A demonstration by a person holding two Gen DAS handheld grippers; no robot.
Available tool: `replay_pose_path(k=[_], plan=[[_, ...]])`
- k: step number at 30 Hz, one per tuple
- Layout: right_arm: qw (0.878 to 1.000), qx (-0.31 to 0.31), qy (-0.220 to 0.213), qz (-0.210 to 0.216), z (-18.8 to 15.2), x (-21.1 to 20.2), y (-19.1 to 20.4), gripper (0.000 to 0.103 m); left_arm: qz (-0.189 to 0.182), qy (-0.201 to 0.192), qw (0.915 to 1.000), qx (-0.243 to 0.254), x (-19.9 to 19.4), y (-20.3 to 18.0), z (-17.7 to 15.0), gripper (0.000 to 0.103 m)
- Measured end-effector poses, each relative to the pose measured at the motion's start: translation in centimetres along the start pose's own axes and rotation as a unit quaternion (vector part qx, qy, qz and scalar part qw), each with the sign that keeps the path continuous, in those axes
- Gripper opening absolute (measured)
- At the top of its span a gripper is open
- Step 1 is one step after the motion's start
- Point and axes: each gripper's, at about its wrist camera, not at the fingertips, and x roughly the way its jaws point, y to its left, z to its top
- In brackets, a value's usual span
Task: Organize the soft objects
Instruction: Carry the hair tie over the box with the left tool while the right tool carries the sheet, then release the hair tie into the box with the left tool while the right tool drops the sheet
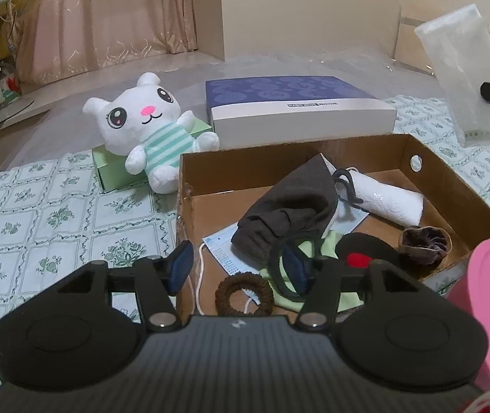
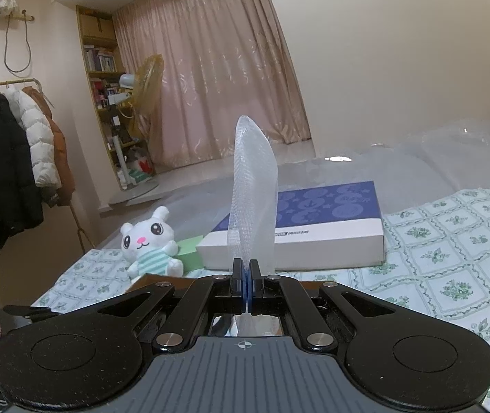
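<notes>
Filling up: a cardboard box [image 1: 451,186] beneath the left gripper [image 1: 241,268], whose fingers are standing apart and empty, is already holding cloths and a hair tie [image 1: 244,294]. The right gripper [image 2: 246,275] is pinching a bubble-wrap pouch [image 2: 253,189]; beyond its fingers, a plush bunny [image 2: 150,244] is waiting on the bed [image 2: 451,241].

The right claw [image 2: 246,277] is pinched tight on the lower edge of a clear bubble-wrap pouch [image 2: 253,189], which stands upright between its blue pads and rises in front of the curtain [image 2: 207,79]. Past it, on the bed's green floral sheet [image 2: 451,258], lies a flat blue-and-white box [image 2: 331,227]. Left of the box a white plush bunny [image 2: 150,244] in a striped shirt leans against a green box [image 2: 190,249]. A brown strip just behind the claw may be a cardboard edge [image 2: 148,279]. Coats [image 2: 14,172] hang on a rack at the left.
</notes>
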Motion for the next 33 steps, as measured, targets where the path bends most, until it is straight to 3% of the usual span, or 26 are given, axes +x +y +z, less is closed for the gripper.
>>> replay_pose_path(k=[7, 14, 17, 20, 22, 26, 28, 30, 32, 33], plan=[[1.000, -0.011, 0.015, -0.004, -0.8, 2.2, 0.0, 0.001, 0.000, 0.000, 1.0000, -0.007, -0.2, 0.3, -0.1, 0.054], [0.997, -0.049, 0.063, -0.021, -2.2, 5.5, 0.2, 0.001, -0.003, 0.000, 0.9999, -0.011, -0.5, 0.3, -0.3, 0.053], [0.991, -0.093, 0.085, -0.043, -2.8, 6.7, 0.7, 0.001, -0.003, -0.002, 0.9999, -0.011, -0.7, 0.4, -0.4, 0.053], [0.977, -0.165, 0.116, -0.067, -3.8, 7.9, 2.0, 0.001, -0.006, -0.001, 0.9999, -0.013, -0.8, 0.4, -0.5, 0.053], [0.970, -0.199, 0.129, -0.051, -4.4, 8.1, 2.6, 0.002, -0.008, 0.000, 0.9999, -0.014, -0.8, 0.4, -0.5, 0.053], [0.970, -0.180, 0.161, -0.018, -5.2, 8.2, 2.4, 0.005, -0.007, 0.001, 0.9999, -0.014, -1.0, 0.3, -0.6, 0.053], [0.971, -0.170, 0.170, -0.015, -5.4, 8.1, 2.2, 0.014, -0.006, 0.002, 0.9999, -0.016, -1.1, 0.4, -0.7, 0.053], [0.972, -0.155, 0.177, -0.003, -5.5, 8.0, 2.1, 0.051, -0.006, 0.001, 0.9998, -0.017, -1.2, 0.5, -0.6, 0.053], [0.973, -0.147, 0.178, 0.003, -5.4, 7.6, 2.0, 0.062, -0.006, 0.001, 0.9998, -0.019, -1.3, 0.5, -0.6, 0.053], [0.974, -0.147, 0.174, 0.003, -5.3, 7.4, 2.1, 0.063, -0.006, 0.000, 0.9998, -0.019, -1.3, 0.5, -0.6, 0.053]])
